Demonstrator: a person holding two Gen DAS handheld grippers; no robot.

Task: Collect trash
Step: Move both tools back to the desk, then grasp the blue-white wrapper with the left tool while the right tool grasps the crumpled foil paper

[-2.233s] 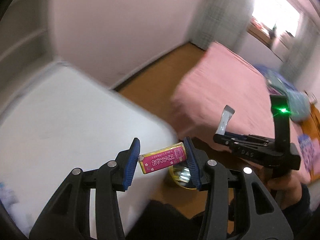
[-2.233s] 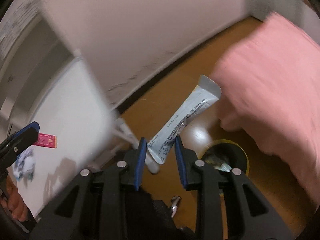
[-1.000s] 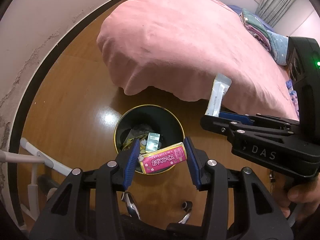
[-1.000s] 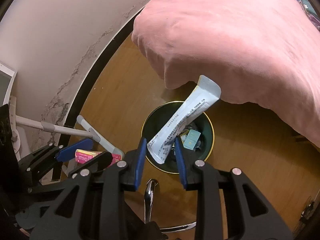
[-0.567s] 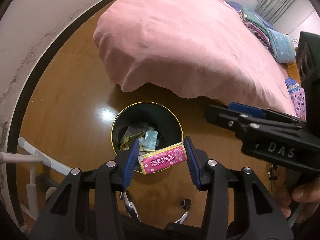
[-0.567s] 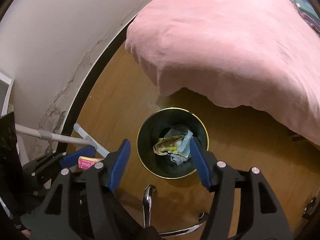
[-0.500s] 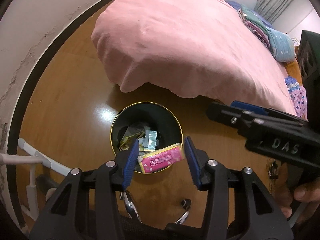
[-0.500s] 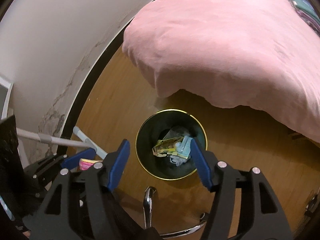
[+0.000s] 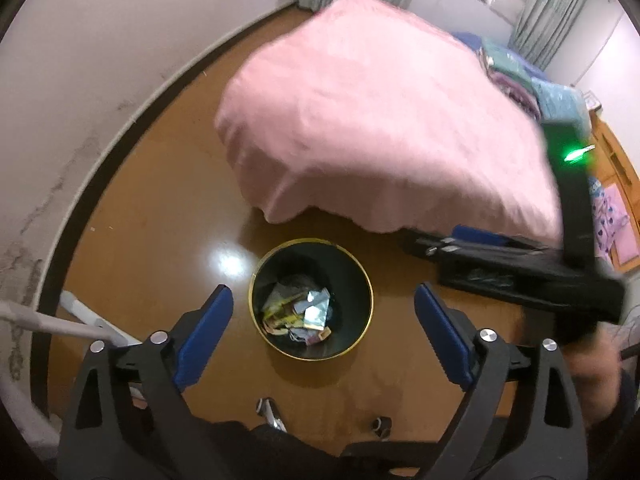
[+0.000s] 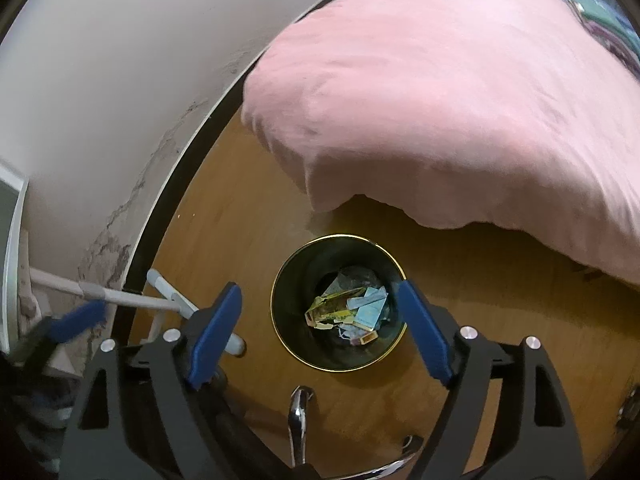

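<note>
A black waste bin with a gold rim (image 9: 256, 276) (image 10: 276, 280) stands on the wooden floor, directly below both grippers. Crumpled wrappers and small packets (image 9: 298, 312) (image 10: 352, 312) lie at its bottom, with a pink packet (image 9: 320, 336) among them. My left gripper (image 9: 322, 291) hangs above the bin; its jaws are opening wide and nothing is between them. My right gripper (image 10: 320, 290) also hovers over the bin, jaws opening and empty. In the left wrist view the right gripper (image 9: 472, 236) is blurred at the right, held by a hand (image 9: 592, 364).
A bed with a pink cover (image 9: 380, 120) (image 10: 460, 100) overhangs the floor just behind the bin. The white wall (image 10: 100, 80) with a dark baseboard curves along the left. White tube legs (image 10: 168, 292) and a chrome chair base (image 10: 298, 412) sit close by.
The left gripper let go of the pink packet, which dropped into the bin, then opened wide and rose. The right gripper dropped its white sachet and spread its jaws further.
</note>
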